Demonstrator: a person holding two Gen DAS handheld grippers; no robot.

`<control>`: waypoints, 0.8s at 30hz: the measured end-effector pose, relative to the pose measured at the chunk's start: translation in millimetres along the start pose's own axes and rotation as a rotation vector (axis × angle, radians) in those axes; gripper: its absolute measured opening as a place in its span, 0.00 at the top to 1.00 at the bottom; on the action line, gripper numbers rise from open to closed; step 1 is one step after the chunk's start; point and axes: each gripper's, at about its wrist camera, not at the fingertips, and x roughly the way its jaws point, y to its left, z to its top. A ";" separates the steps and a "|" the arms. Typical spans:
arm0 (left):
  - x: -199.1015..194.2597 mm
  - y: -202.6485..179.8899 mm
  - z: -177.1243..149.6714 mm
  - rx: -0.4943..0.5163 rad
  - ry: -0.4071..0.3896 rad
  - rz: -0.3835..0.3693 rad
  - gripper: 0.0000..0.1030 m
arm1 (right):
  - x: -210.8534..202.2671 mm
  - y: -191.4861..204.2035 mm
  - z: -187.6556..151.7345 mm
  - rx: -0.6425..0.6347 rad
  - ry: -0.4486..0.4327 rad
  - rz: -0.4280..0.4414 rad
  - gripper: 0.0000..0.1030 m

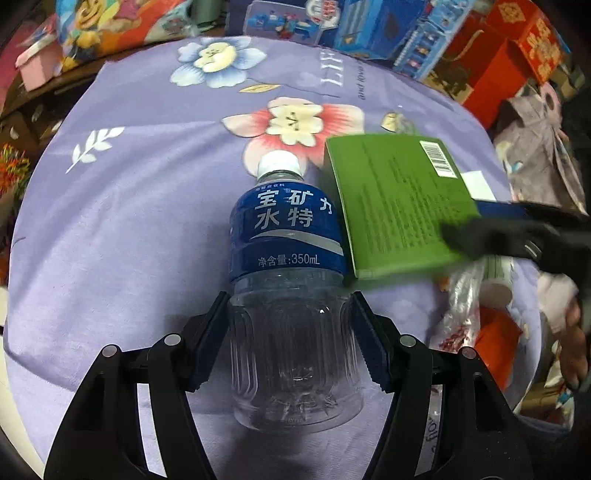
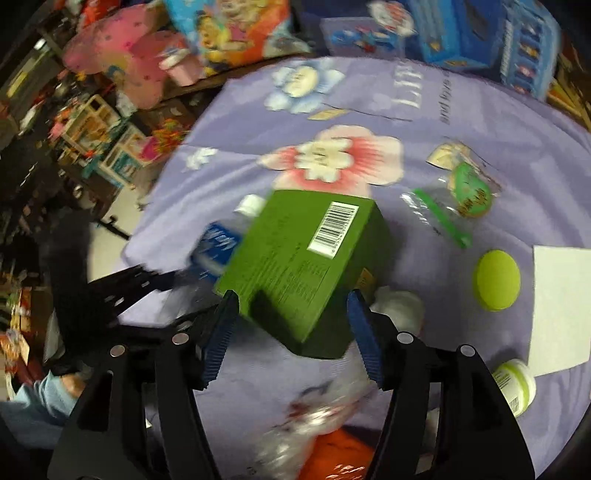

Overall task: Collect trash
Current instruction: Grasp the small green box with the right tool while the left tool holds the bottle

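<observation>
A clear plastic water bottle (image 1: 291, 236) with a blue label and white cap lies lengthwise between the pads of my left gripper (image 1: 290, 299), which is shut on its ribbed lower body. The bottle points away over the purple flowered cloth (image 1: 129, 221). My right gripper (image 2: 290, 299) is shut on a green cardboard box (image 2: 306, 258) with a barcode, held tilted above the cloth. In the left wrist view the green box (image 1: 395, 206) hangs just right of the bottle, with the right gripper (image 1: 491, 225) on its right edge. The bottle (image 2: 218, 243) shows behind the box.
A crumpled plastic bag (image 2: 317, 432) over something orange lies below the box. A white wad (image 2: 399, 306), green disc (image 2: 496, 278), white paper (image 2: 557, 306), small white jar (image 2: 515, 384) and zip bag (image 2: 454, 199) lie to the right. Coloured boxes (image 1: 369, 26) line the far edge.
</observation>
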 end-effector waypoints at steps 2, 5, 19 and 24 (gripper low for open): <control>-3.4 6.5 -1.4 -0.024 -0.001 -0.007 0.36 | -2.9 10.9 -2.1 -0.031 -0.009 0.004 0.42; -19.4 15.1 -8.6 -0.041 -0.035 -0.015 0.36 | -1.1 16.8 -9.7 -0.025 0.008 0.022 0.43; -59.5 35.3 -48.2 -0.115 -0.067 -0.050 0.36 | -12.5 7.0 -6.8 -0.042 -0.031 -0.011 0.44; -60.6 34.9 -55.4 -0.139 -0.040 -0.054 0.36 | 24.9 -4.1 22.5 -0.089 0.003 0.006 0.39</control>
